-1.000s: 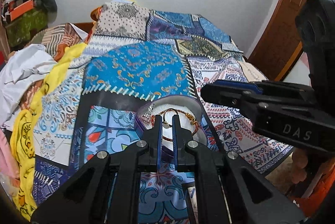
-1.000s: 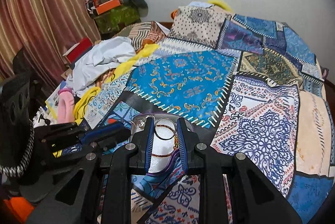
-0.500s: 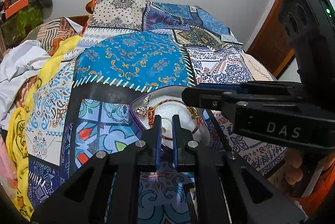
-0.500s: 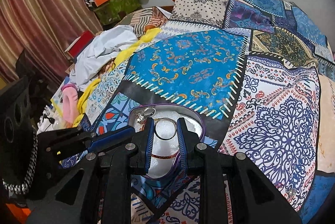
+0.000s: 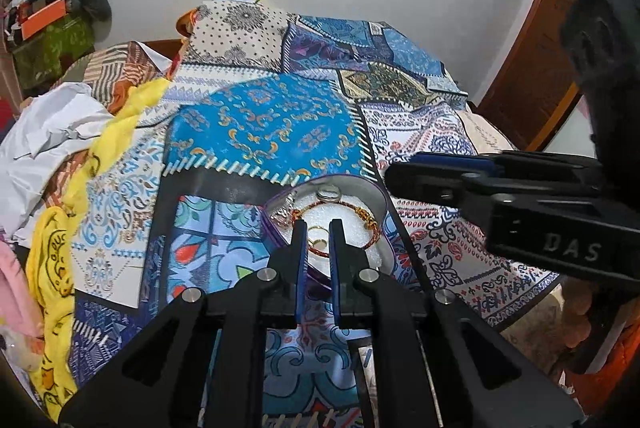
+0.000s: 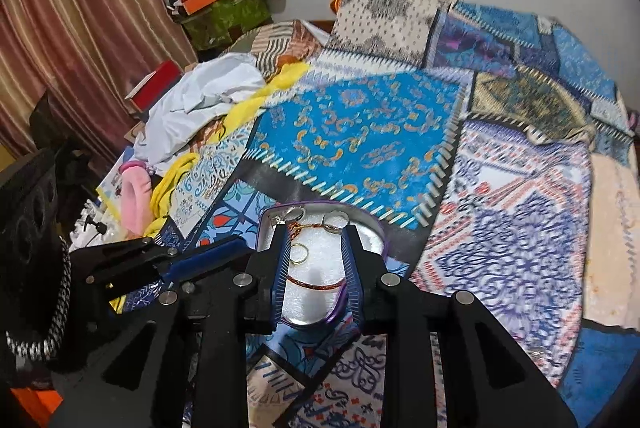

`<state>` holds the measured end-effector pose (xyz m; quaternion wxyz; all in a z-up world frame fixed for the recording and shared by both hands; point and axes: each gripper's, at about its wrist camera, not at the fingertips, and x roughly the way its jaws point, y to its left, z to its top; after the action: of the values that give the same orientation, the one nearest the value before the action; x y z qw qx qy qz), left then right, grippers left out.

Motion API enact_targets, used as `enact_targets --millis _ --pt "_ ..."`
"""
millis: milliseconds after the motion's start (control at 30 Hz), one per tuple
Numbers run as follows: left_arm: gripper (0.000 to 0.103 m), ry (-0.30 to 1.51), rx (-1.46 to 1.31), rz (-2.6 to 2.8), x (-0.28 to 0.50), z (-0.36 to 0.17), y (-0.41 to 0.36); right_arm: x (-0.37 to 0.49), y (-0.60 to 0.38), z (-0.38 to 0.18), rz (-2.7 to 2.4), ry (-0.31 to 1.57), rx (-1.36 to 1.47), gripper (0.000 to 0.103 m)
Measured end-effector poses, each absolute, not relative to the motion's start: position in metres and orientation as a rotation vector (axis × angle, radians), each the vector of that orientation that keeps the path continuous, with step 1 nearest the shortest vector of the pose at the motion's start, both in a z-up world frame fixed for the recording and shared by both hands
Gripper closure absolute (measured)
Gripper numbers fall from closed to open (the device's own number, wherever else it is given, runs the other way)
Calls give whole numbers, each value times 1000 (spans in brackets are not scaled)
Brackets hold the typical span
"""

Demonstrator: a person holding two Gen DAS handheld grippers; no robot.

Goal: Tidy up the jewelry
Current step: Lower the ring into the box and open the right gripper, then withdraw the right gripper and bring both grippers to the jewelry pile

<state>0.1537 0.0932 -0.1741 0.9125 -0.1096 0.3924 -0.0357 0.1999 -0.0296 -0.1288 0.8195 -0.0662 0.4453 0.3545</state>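
A round tin with a purple rim sits on the patchwork quilt, lined with white foam. In it lie a silver ring, a red-gold braided bracelet, a thin gold ring and a silver charm. My left gripper hovers over the tin's near side, fingers a narrow gap apart, holding nothing. My right gripper is open and empty above the tin; it shows from the side in the left wrist view.
The quilt covers the bed. Heaped white and yellow clothes lie along the left side. A curtain and piled boxes stand at the far left. A wooden door is at the right.
My right gripper held the silver ring over the tin, then opened; the ring now lies in the tin at its far edge. The left gripper stayed nearly still.
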Motion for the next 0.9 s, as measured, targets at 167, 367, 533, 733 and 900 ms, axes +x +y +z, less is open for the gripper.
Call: enact_targets --millis 167,367,533,733,900 --pt "89 779 -215 -62 147 -159 91 192 -43 -113 720 893 -159 79" --pt "65 736 -188 -49 136 -138 80 181 -67 -97 677 834 -142 70" --pt "58 718 -170 -45 131 -124 70 175 -87 -85 630 782 -135 63" --pt "54 708 -156 -53 130 -113 54 168 -117 -76 588 744 -112 61" --pt "53 719 -143 -77 135 -112 34 166 -144 -75 542 734 -96 61"
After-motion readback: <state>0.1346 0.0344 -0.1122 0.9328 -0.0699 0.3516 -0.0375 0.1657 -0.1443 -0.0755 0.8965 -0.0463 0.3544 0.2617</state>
